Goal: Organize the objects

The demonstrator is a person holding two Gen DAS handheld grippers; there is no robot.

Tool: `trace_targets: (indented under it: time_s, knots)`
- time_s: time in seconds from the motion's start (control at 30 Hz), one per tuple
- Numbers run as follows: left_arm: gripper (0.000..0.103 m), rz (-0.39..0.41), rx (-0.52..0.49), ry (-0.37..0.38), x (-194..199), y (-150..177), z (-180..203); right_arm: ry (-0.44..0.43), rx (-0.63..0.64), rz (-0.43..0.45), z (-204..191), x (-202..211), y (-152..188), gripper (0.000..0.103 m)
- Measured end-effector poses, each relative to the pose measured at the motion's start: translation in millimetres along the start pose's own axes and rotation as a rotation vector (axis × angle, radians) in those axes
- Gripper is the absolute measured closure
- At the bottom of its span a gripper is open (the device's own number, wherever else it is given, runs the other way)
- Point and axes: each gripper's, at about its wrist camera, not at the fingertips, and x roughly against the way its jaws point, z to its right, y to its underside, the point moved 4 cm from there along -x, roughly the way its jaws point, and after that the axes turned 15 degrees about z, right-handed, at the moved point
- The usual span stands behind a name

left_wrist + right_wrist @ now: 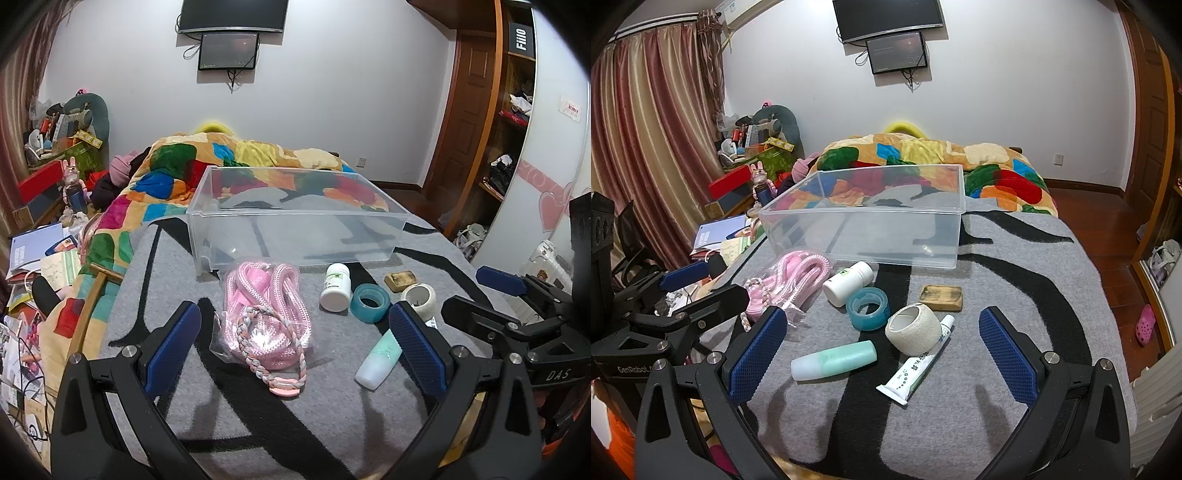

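We judge the task at its opening step: the clear bin [295,221] stands empty on the grey blanket [1015,295], with every item lying in front of it. Our left gripper [295,332], fingers spread wide and holding nothing, hovers over the bagged pink rope [264,317]. Our right gripper [882,354], likewise agape and empty, frames the mint bottle [834,360], bandage roll [914,328] and ointment tube [918,363]. Next we would lower, close on one item, and carry it to the bin.
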Motion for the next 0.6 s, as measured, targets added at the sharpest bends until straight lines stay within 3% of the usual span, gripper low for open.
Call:
trace_targets:
  time_s: [0.4,0.47,0.53,0.6]
  knots:
    - [0.0,-0.024,-0.003,0.021,-3,4,-2,-0.018,-0.015,-0.022,1,-5,2,0.0]
    - [0.005,-0.04,0.0,0.021,-5,6,-5,-0.018,-0.014,-0.029,2,-8,4,0.0]
    - [0.017,-0.066,-0.002,0.021,-9,10,-8,-0.019,-0.013,-0.041,4,-11,7,0.0]
    - [0.019,-0.088,0.0,0.01,-13,14,-13,-0.017,-0.014,-0.049,8,-14,10,0.004]
